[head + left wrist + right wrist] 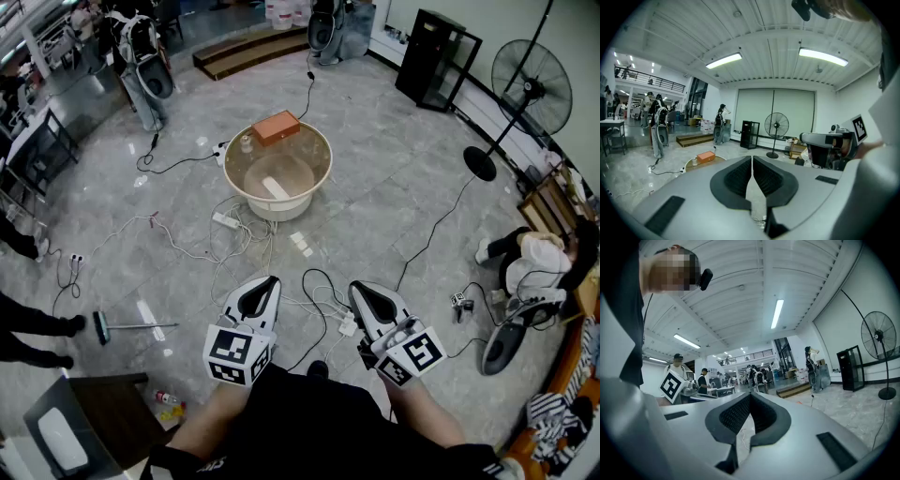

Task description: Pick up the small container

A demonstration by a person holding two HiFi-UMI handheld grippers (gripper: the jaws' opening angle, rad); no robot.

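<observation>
Shows small container point(247, 143) on round table point(323, 161), just beside orange box point(276, 127), well apart from both grippers. Shows left gripper point(269, 280) and right gripper point(360, 287) with jaws together, empty. Probably light, rigid, smooth; best pinched across its sides.

The left claw point(271, 279) and the right claw point(357, 287) had smooth, pale grey shells that tapered to black, ribbed pads point(738, 176). Each carried a white cube point(236, 354) printed with black square markers. The person wore black clothing point(309, 412) with dark sleeves point(178, 461).
</observation>
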